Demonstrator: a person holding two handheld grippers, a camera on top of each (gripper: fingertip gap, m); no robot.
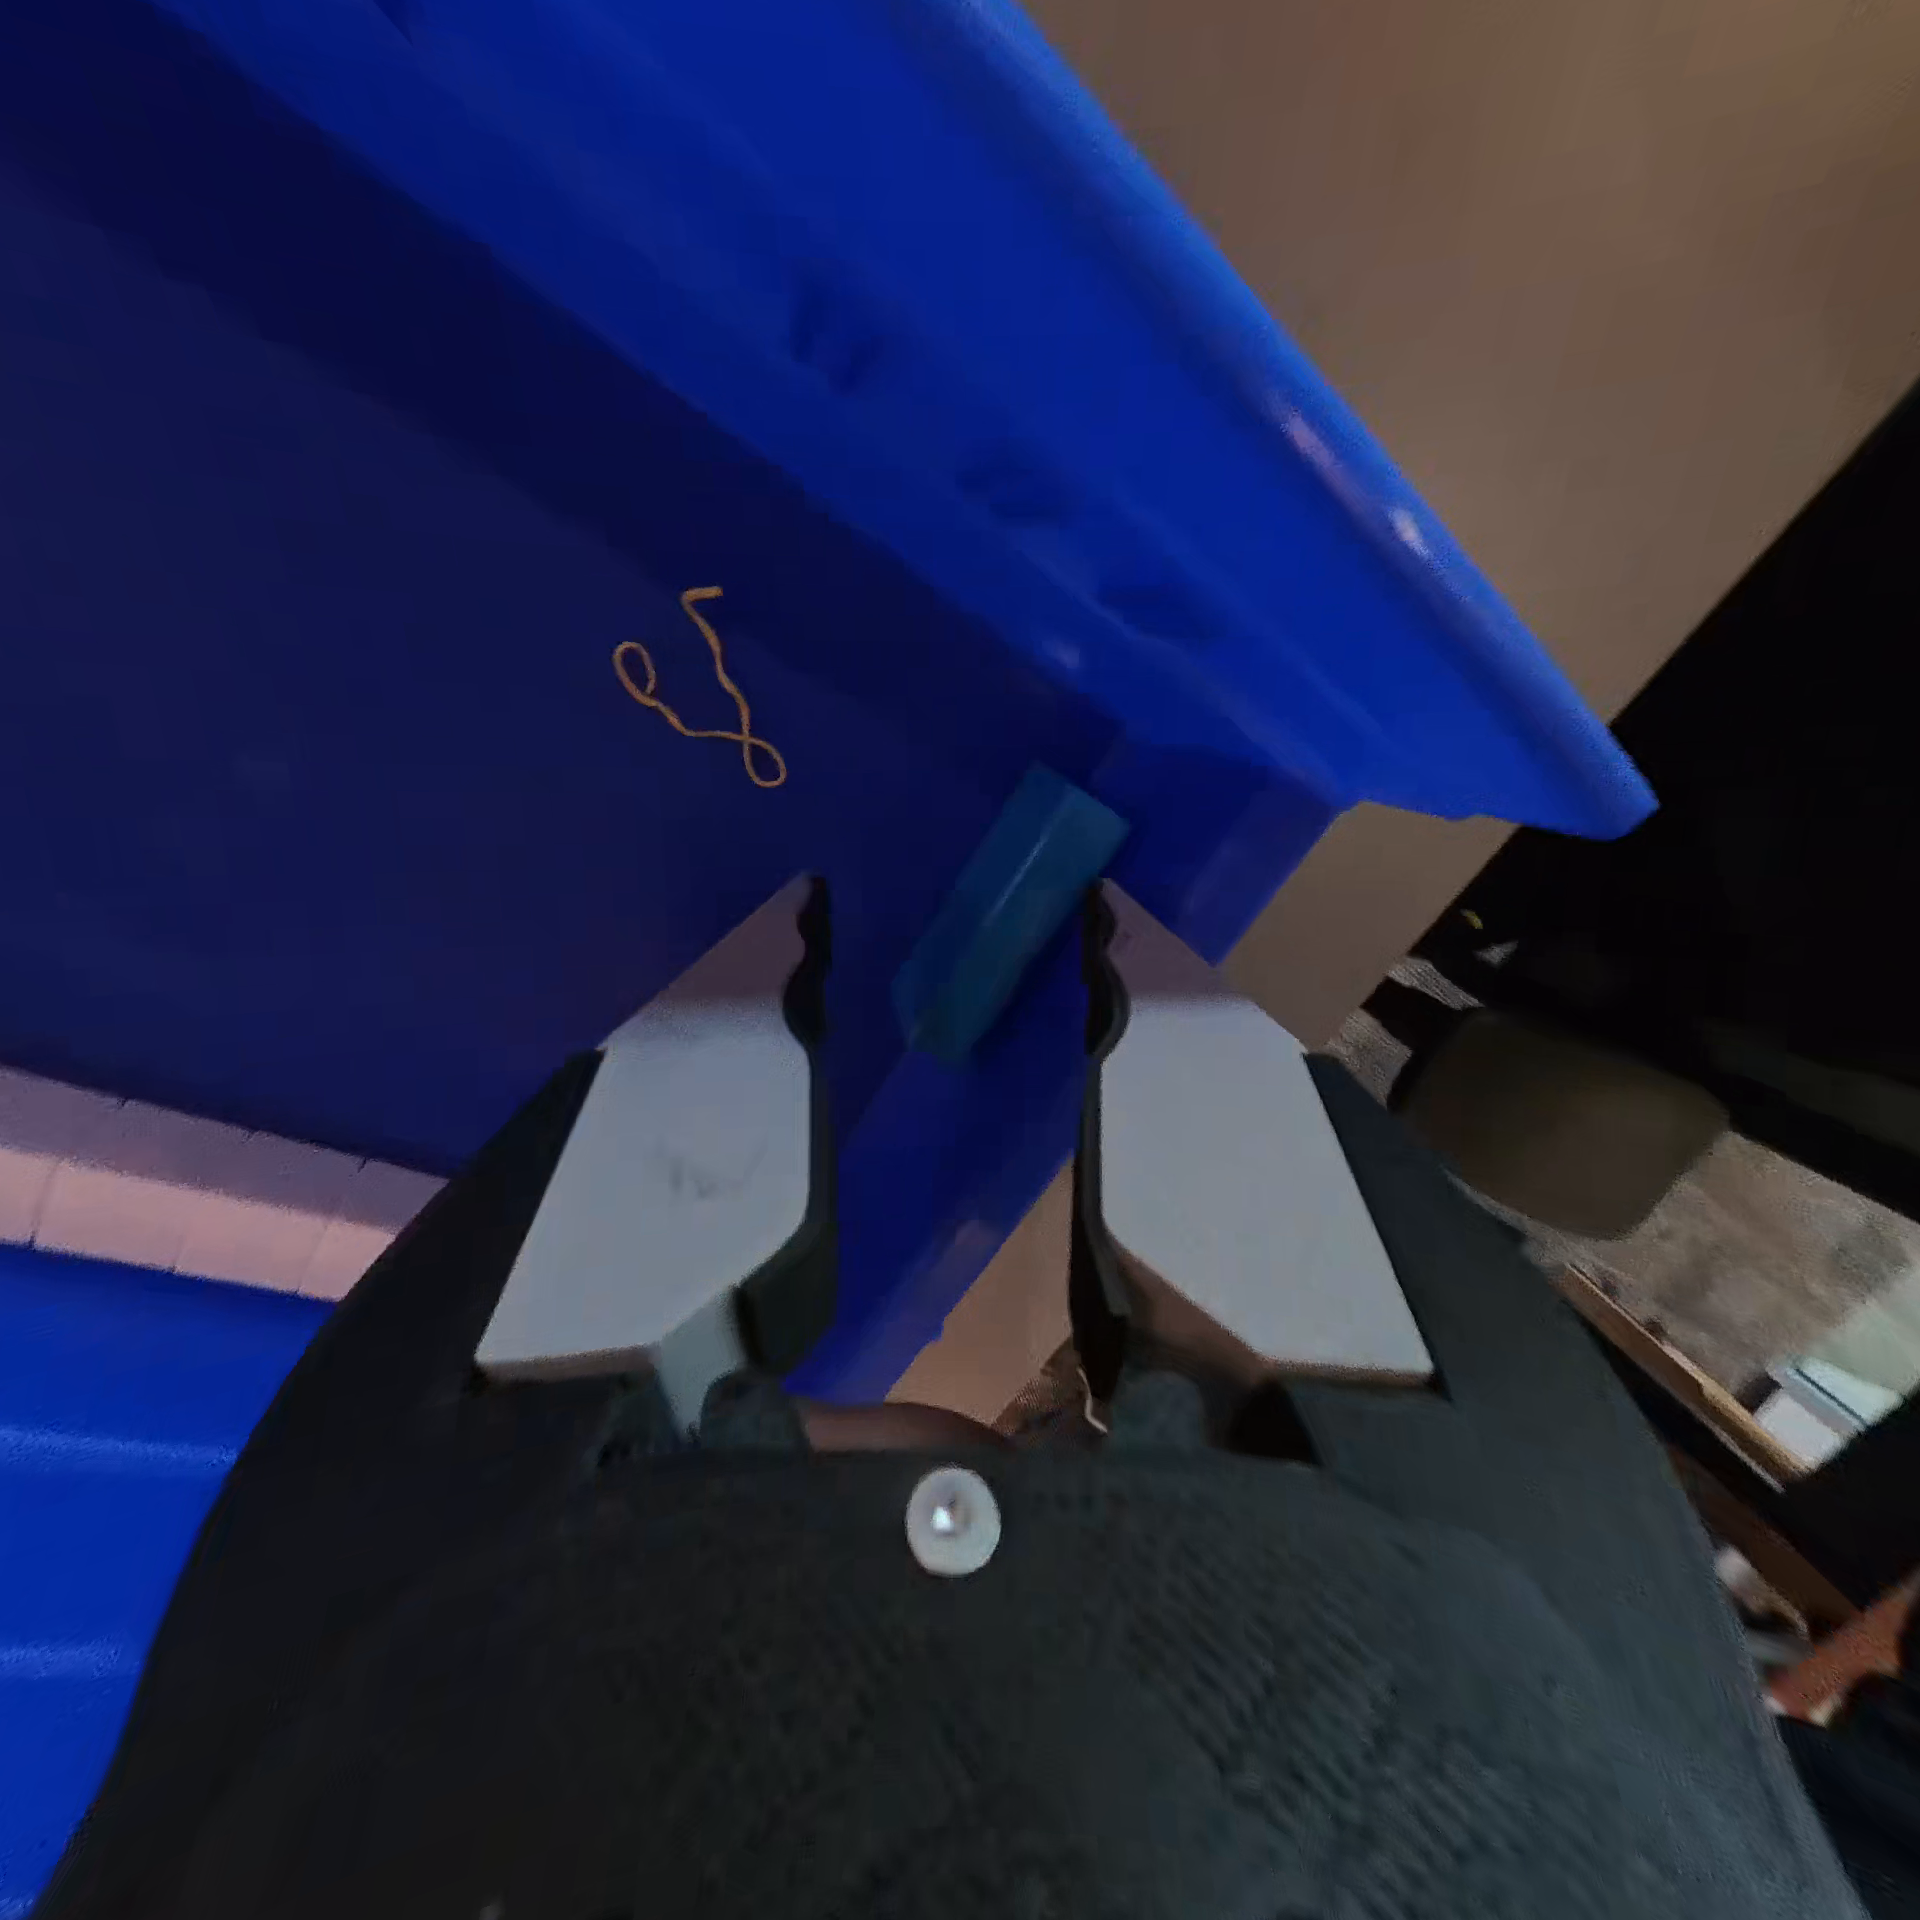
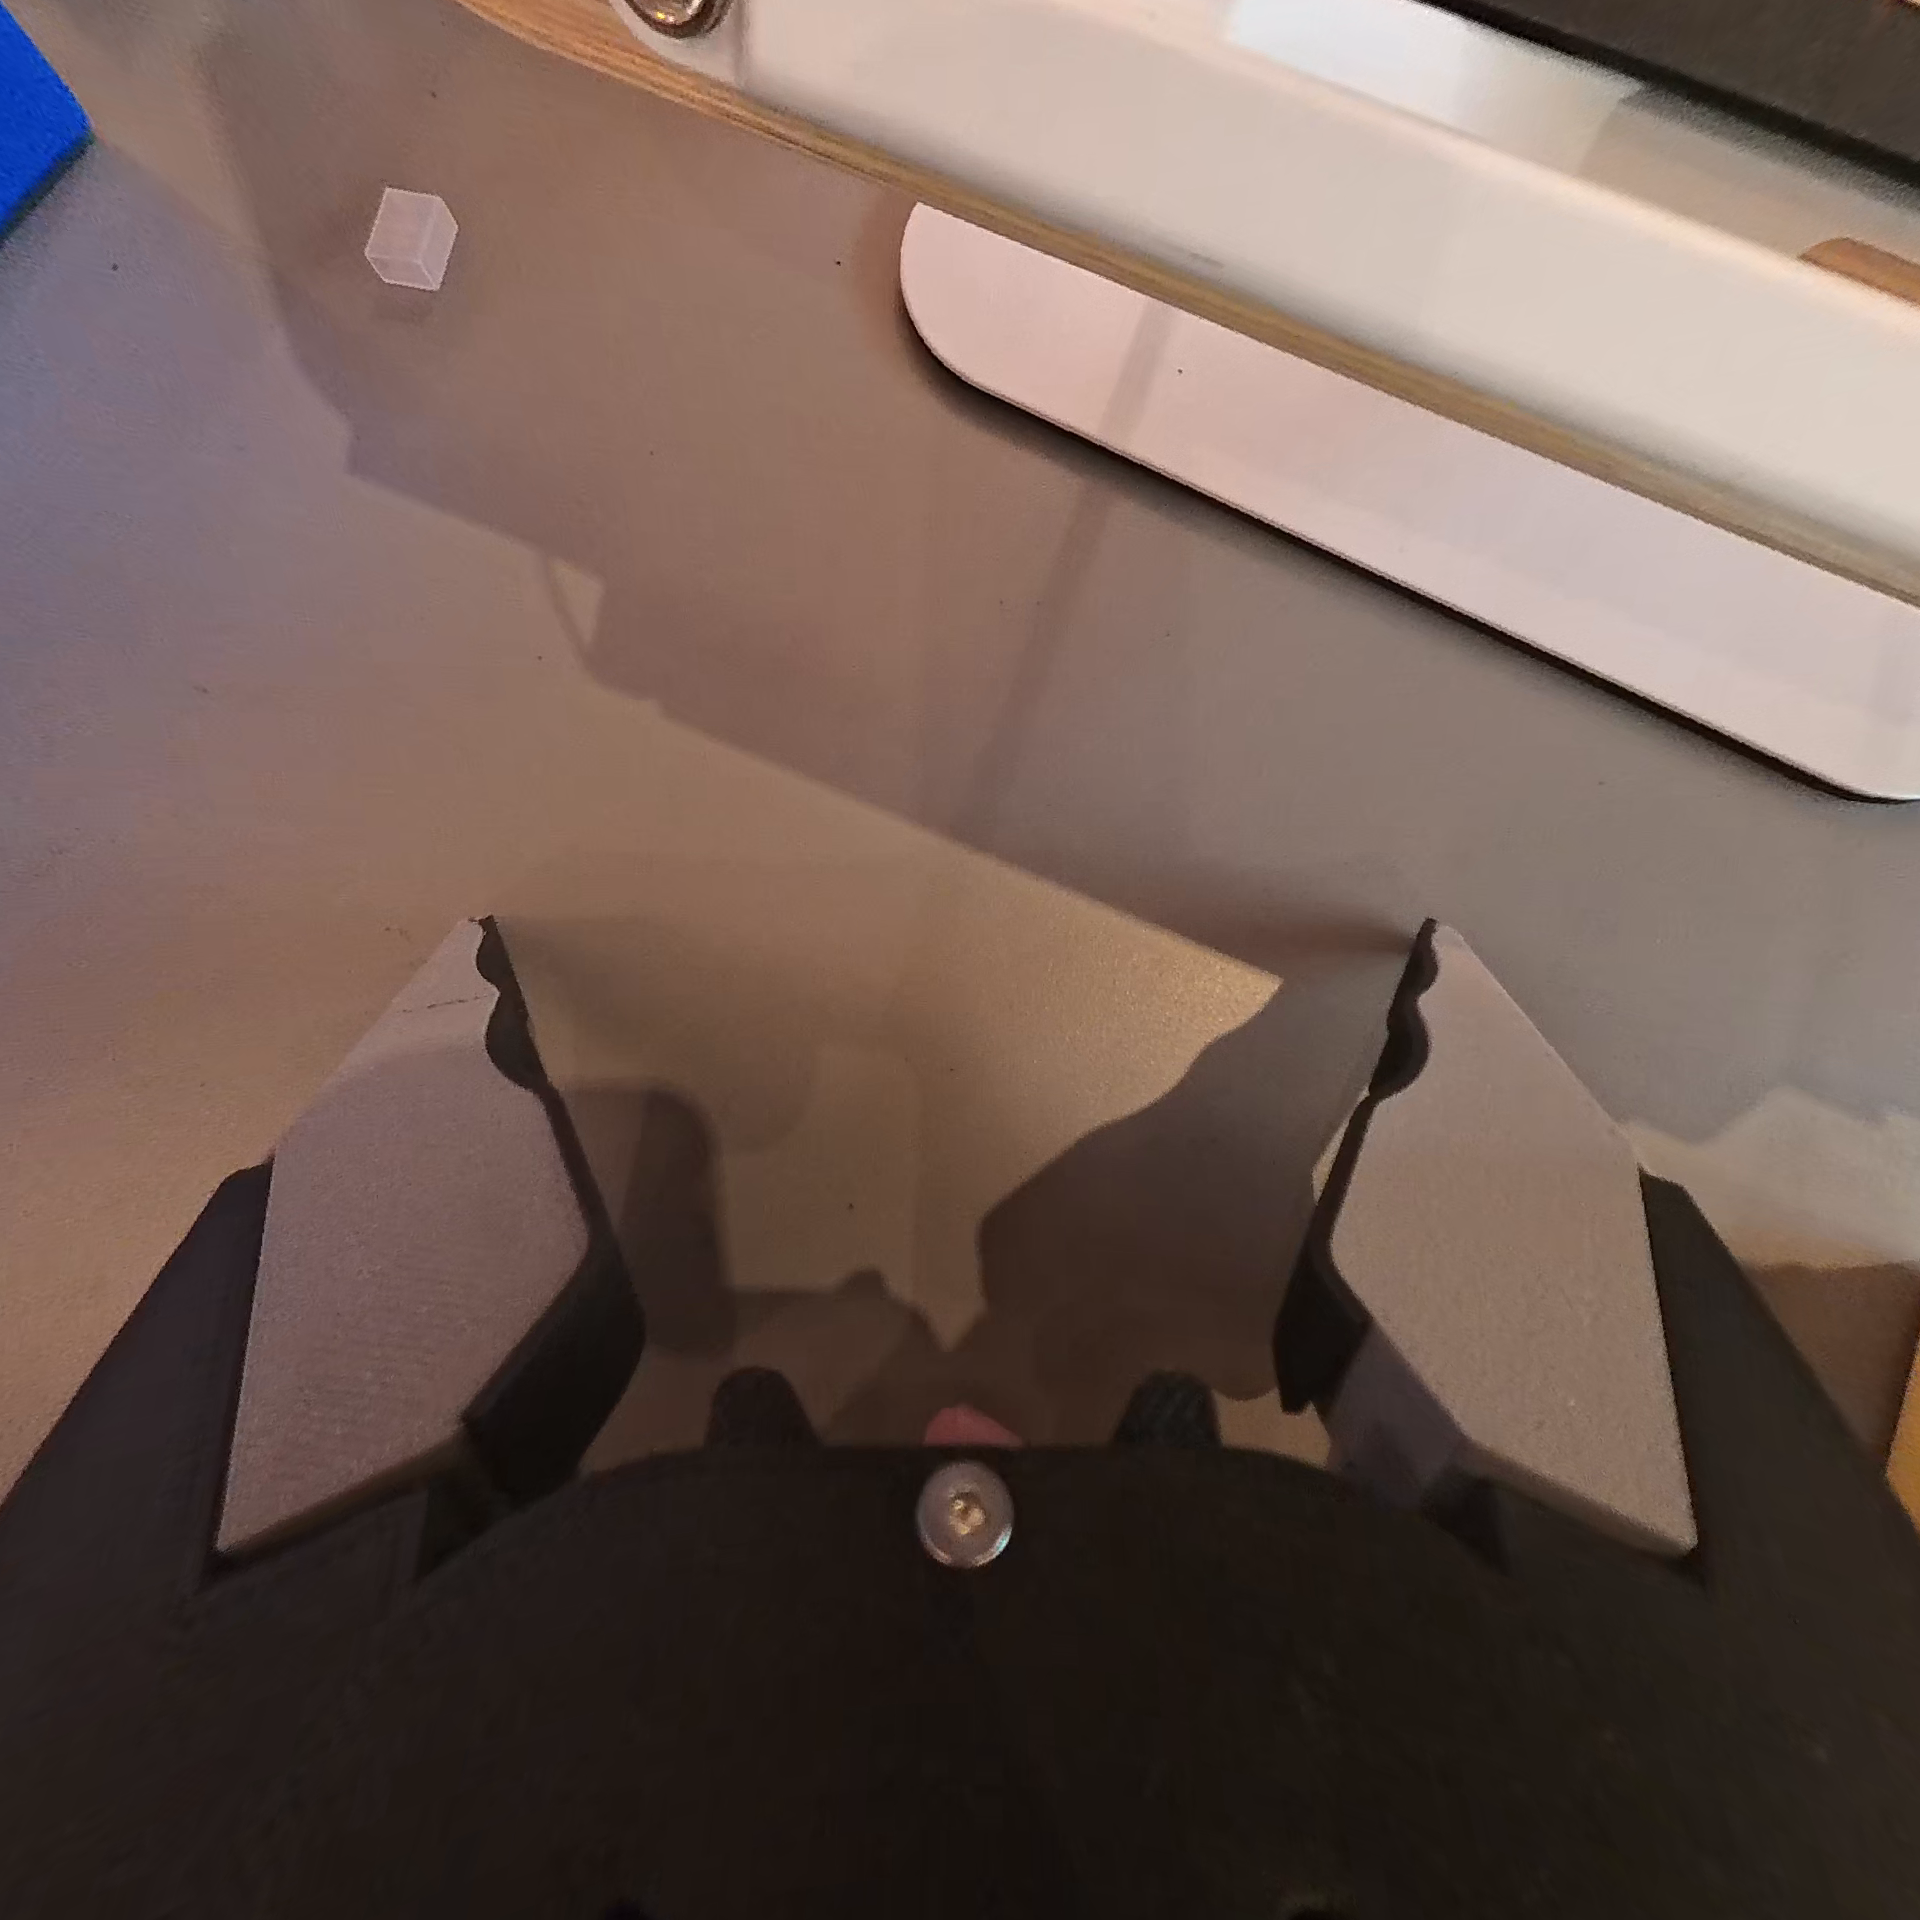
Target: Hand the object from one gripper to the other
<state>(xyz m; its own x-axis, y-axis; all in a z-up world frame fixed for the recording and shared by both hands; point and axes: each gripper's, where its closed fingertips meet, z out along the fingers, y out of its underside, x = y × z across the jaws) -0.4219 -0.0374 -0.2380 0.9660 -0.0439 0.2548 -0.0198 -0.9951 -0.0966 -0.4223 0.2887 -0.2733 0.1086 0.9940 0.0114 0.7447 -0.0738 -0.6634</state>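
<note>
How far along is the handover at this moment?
Nothing looks done yet. In hand: the left gripper frames a small blue block at the blue bin; a firm grasp cannot be confirmed. Left: the whole handover, since the right gripper is open and empty over the table.

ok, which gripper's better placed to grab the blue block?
Left. The left gripper has its fingers flanking the blue block at the blue bin; grip unclear. The right gripper hangs open and empty over the table, away from it.
</note>
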